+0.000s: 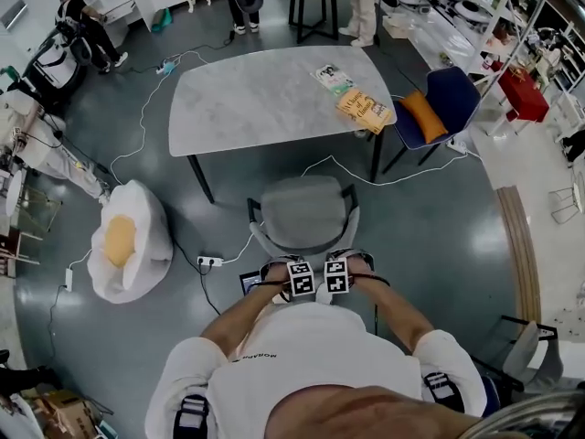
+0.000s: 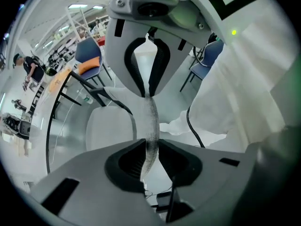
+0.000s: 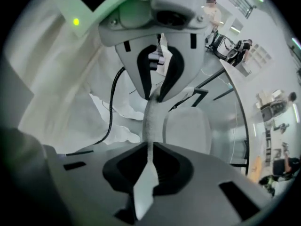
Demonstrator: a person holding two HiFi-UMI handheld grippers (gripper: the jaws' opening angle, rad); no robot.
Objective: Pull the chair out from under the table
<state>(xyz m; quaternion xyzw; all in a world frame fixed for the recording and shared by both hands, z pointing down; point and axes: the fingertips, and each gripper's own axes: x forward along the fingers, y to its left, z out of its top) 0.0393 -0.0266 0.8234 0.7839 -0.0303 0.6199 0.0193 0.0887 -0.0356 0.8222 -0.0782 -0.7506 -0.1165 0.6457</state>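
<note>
**Both grippers clamped on the chair's backrest**

Your left gripper (image 2: 149, 147) points steeply down with its jaws closed on the thin top edge of the grey chair's backrest (image 2: 150, 117); the grey strip runs straight between the pads. Your right gripper (image 3: 149, 149) is closed on the same edge (image 3: 151, 119), just beside the left one, and it also points down.

In the head view the two marker cubes sit side by side at the near rim of the backrest, directly in front of your chest, with both of your forearms reaching in to them.

The chair (image 1: 306, 210) stands on the floor between you and the bench (image 1: 256, 99). Its seat faces the bench and is in open view, and its front lies near the bench's near edge.

On the right end of the bench lie a yellow book (image 1: 363, 110) and a magazine (image 1: 335, 78). Past that end stands a blue chair (image 1: 452, 99) with an orange cushion (image 1: 423, 115) on it. A white cable (image 1: 402, 179) trails across the floor beside the bench's legs.
</note>
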